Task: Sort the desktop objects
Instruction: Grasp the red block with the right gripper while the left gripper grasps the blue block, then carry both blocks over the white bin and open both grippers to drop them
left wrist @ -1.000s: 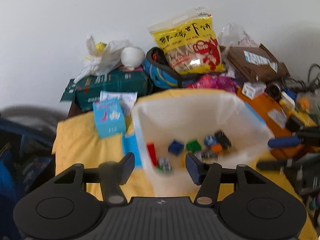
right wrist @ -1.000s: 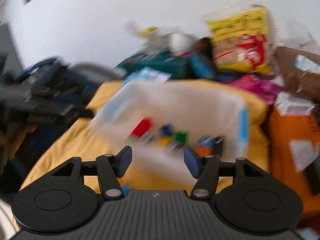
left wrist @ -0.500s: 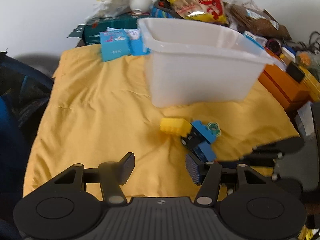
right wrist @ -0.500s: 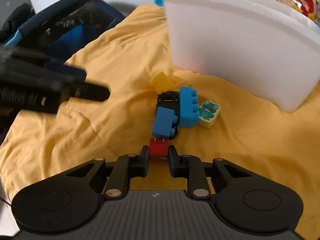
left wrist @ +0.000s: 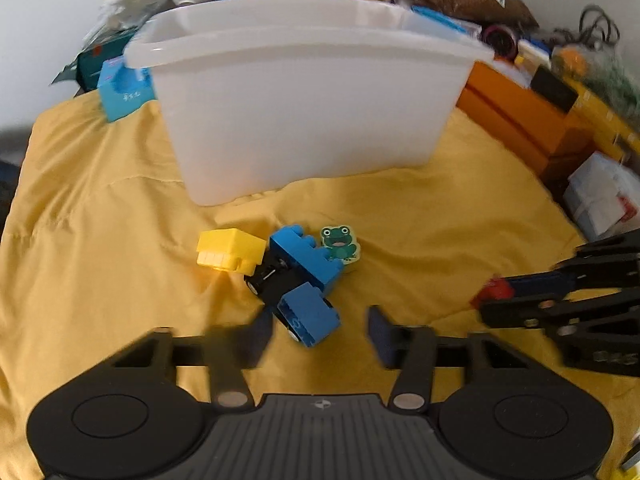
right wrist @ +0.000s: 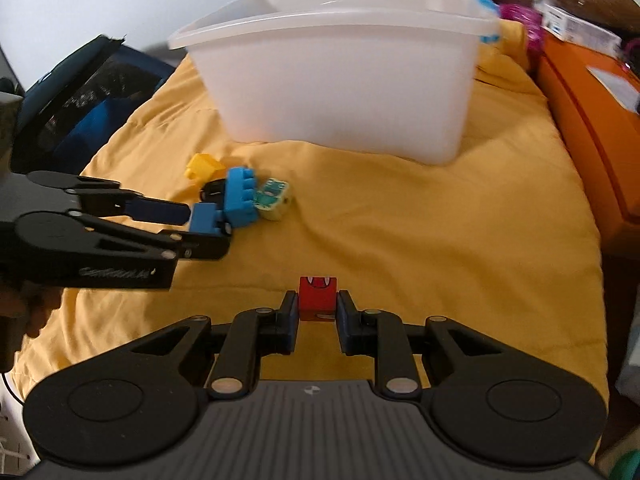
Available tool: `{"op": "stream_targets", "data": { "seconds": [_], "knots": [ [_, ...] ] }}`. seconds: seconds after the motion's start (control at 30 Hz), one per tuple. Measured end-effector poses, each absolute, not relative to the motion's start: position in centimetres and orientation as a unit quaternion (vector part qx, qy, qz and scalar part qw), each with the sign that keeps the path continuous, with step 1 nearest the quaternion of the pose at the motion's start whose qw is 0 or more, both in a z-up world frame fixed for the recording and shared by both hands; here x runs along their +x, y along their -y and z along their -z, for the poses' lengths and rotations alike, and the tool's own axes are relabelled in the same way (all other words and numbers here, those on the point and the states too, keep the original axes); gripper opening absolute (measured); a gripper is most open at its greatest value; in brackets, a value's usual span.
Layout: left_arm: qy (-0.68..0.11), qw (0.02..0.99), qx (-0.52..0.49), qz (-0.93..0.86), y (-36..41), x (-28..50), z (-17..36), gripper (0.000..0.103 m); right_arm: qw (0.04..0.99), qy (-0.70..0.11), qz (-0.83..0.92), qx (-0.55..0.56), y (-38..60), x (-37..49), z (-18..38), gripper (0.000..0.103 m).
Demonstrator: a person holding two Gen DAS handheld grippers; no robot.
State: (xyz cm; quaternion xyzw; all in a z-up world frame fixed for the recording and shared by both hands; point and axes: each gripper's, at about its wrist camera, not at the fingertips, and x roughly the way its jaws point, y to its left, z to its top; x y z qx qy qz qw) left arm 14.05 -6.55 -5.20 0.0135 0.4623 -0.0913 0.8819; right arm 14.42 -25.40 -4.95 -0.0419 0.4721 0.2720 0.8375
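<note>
Once beside blocks (right wrist: pixel 224 204), red cube (right wrist: pixel 318 298) apart

Bin (left wrist: pixel 304 120) contents hidden by wall; L fingers (left wrist: pixel 256 340) blurred.

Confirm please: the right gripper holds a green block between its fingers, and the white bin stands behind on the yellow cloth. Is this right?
Not quite. The block held by the right gripper is red, not green; the right wrist view shows it clearly. The white bin does stand behind it on the yellow cloth.
</note>
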Motion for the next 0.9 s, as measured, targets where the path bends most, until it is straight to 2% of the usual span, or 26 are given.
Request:
{"op": "stream_targets", "data": {
  "seconds": [0.23,0.4,0.9],
  "knots": [
    [-0.457,0.885,0.019,0.092,5.7,13.2,4.8,0.032,0.837,-0.473,-0.273,-0.026,25.6,14.4,5.1,0.022],
    [-0.432,0.898,-0.011,0.086,4.3,12.3,2.3,0.032,0.846,-0.454,-0.280,-0.012,25.5,15.2,3.5,0.022],
    [-0.347,0.934,-0.043,0.078,1.0,15.2,-9.6,0.032,0.894,-0.339,-0.291,0.022,25.3,21.9,-8.3,0.022]
  ]
}}
